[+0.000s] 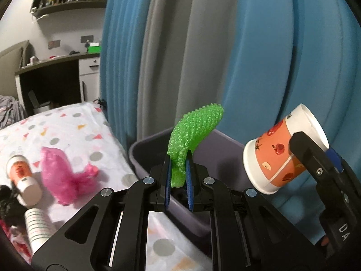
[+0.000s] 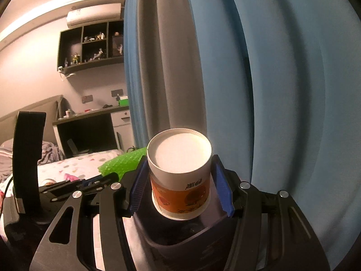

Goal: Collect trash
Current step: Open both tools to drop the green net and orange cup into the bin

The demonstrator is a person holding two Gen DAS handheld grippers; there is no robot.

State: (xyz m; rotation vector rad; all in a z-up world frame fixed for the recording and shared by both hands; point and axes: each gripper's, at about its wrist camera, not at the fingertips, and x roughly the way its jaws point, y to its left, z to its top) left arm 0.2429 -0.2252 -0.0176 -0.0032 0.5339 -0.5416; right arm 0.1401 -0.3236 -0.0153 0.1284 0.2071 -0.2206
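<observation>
The left hand-held gripper (image 1: 179, 174) pinches a soft, knobbly green foam wrap (image 1: 194, 131) over the grey plastic bin (image 1: 144, 158) at the bed's (image 1: 74, 122) right edge, and the right hand-held gripper (image 2: 180, 187) clamps a smooth orange-printed paper cup (image 2: 180, 171) just above the same bin. If released off-centre, the floppy foam could catch on the rim and the light cup could bounce out. A crinkled pink bag (image 1: 65, 176) and more cups (image 1: 23, 178) lie on the bed to the left.

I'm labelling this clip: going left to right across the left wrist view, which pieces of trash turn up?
Lying orange-and-white cup → pink plastic bag → green bubble wrap pinched in the left tongs → orange patterned paper cup held by the right tongs.
</observation>
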